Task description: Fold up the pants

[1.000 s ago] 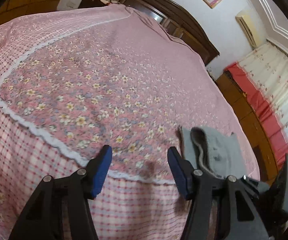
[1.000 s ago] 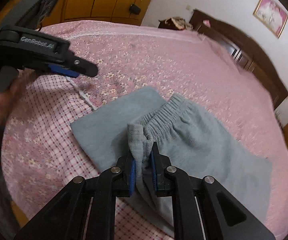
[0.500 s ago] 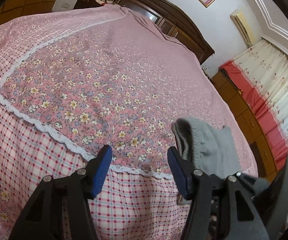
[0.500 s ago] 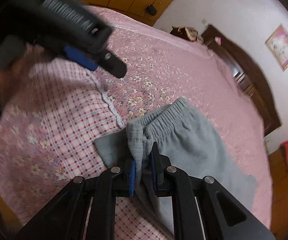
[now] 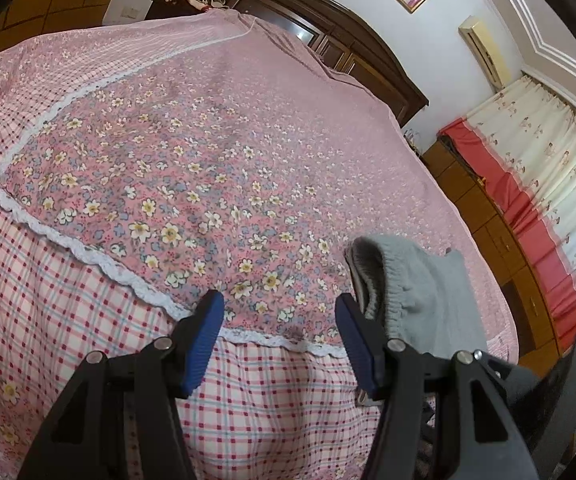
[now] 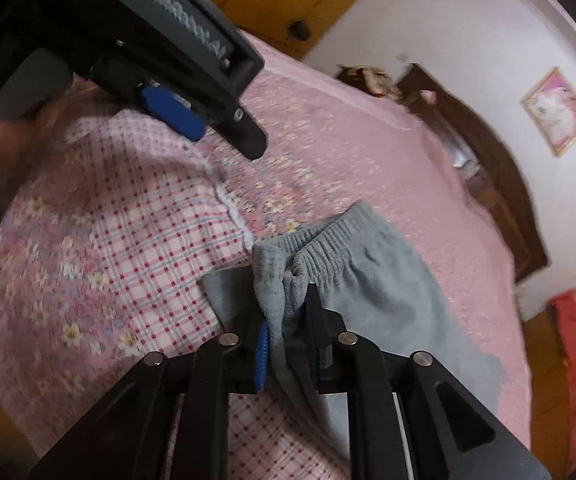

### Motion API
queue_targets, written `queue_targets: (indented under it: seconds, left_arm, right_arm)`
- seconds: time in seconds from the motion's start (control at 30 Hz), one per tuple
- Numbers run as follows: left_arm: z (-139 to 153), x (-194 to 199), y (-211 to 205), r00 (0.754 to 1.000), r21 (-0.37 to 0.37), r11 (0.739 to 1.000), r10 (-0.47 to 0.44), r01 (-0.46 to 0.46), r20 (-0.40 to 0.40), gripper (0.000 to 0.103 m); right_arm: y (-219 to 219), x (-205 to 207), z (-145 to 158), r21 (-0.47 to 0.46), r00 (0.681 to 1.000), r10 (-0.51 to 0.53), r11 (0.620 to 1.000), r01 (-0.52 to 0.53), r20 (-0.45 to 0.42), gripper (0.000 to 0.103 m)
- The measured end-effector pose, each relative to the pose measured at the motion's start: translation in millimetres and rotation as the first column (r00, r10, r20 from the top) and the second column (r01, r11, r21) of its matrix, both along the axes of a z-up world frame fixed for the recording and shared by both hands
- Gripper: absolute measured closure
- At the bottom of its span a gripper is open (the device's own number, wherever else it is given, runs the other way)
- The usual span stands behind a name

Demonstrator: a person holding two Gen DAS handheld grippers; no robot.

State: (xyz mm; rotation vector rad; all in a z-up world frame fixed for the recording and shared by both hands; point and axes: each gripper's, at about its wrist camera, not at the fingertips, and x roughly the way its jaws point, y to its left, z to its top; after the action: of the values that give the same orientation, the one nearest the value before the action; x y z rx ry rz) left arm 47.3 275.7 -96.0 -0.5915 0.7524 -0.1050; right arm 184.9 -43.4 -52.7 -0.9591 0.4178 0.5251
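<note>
Grey sweatpants (image 6: 372, 280) lie on the pink floral bed, their elastic waistband bunched and lifted. My right gripper (image 6: 286, 320) is shut on the waistband fold and holds it above the bedspread. In the left wrist view the raised waistband (image 5: 400, 280) shows just right of my left gripper (image 5: 280, 320), which is open and empty over the lace seam of the bedspread. The left gripper also shows in the right wrist view (image 6: 192, 120), up and to the left of the pants.
The bed (image 5: 208, 140) is covered by a pink floral and checked spread with a white lace seam (image 5: 88, 256). A dark wooden headboard (image 5: 348, 32) stands at the far end. Wooden cabinets and a red-trimmed curtain (image 5: 528, 184) are at the right.
My right gripper has lifted the waistband and pulled the pants toward the near bed edge, so less grey cloth lies flat. The left gripper stays open, now closer to the right camera.
</note>
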Motion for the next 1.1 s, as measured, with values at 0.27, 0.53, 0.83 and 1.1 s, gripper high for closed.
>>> queue_targets:
  seconds: [0.27,0.53,0.83,1.1]
  left_arm:
    - [-10.5,-4.4,21.1,0.999,-0.132,0.991,0.010,-0.005,0.037,0.042]
    - [7.8,-2.6,0.5,1.000,-0.020,0.999,-0.025,0.025,-0.002,0.040]
    - [83.8,-5.5,-73.5,0.993,0.130,0.991,-0.054,0.040,0.109,0.040]
    - [109.1,26.6,-202.4,0.961,0.286,0.948,-0.199,0.140,0.191,0.036]
  right_arm:
    - [6.4,-67.8,51.3,0.456,0.990,0.013,0.889,0.052,-0.139,0.034]
    - [-20.2,-61.9,109.0,0.551,0.968,0.072,0.831,0.075,-0.241,0.042]
    - [-121.1,-17.4,150.7,0.671,0.947,0.024,0.712,0.208,-0.319,0.078]
    - [-197.7,58.5,129.0,0.754,0.885,-0.141,0.476,0.454,-0.444,0.083]
